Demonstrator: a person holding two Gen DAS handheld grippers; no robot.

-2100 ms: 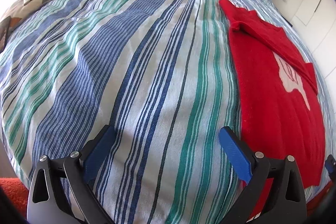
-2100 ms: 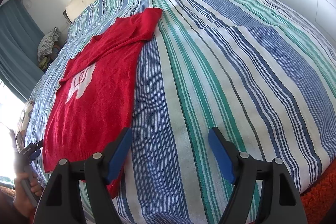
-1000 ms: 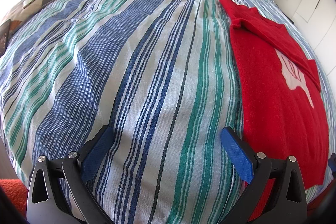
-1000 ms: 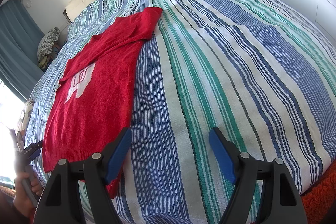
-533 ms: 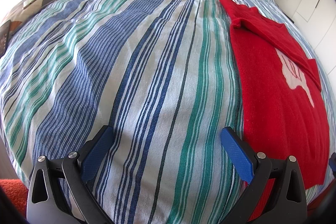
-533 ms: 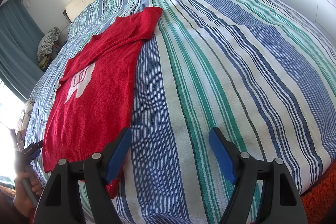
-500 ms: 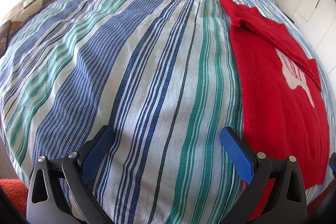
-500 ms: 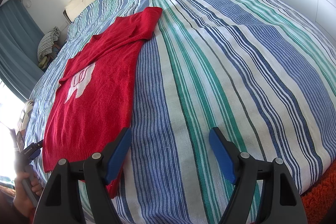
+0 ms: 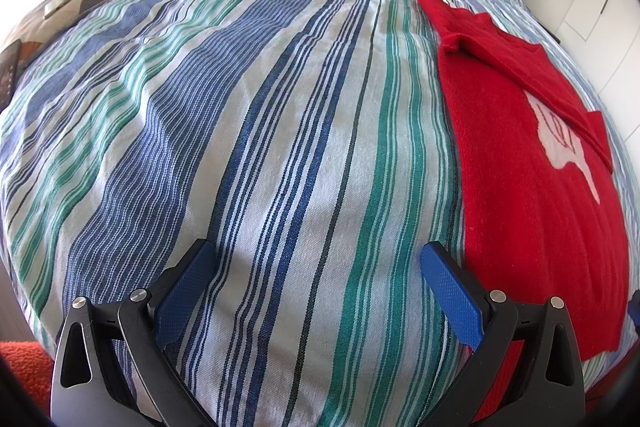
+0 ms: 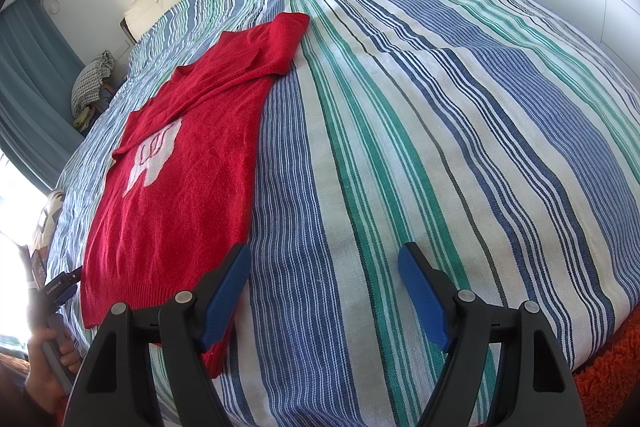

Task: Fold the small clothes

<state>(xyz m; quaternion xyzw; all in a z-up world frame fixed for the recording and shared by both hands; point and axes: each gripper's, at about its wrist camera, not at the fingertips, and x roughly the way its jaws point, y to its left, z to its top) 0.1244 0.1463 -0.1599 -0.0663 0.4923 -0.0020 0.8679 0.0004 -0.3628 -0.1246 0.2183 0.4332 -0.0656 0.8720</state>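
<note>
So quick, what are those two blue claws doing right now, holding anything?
Left gripper: open, holding nothing, over the bedspread.
Right gripper: open, holding nothing, beside the red sweater.

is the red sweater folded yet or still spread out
Mostly spread: the sweater lies flat on the bed, hem at the near edge. Only one sleeve is folded across the chest, partly covering the white motif.
</note>
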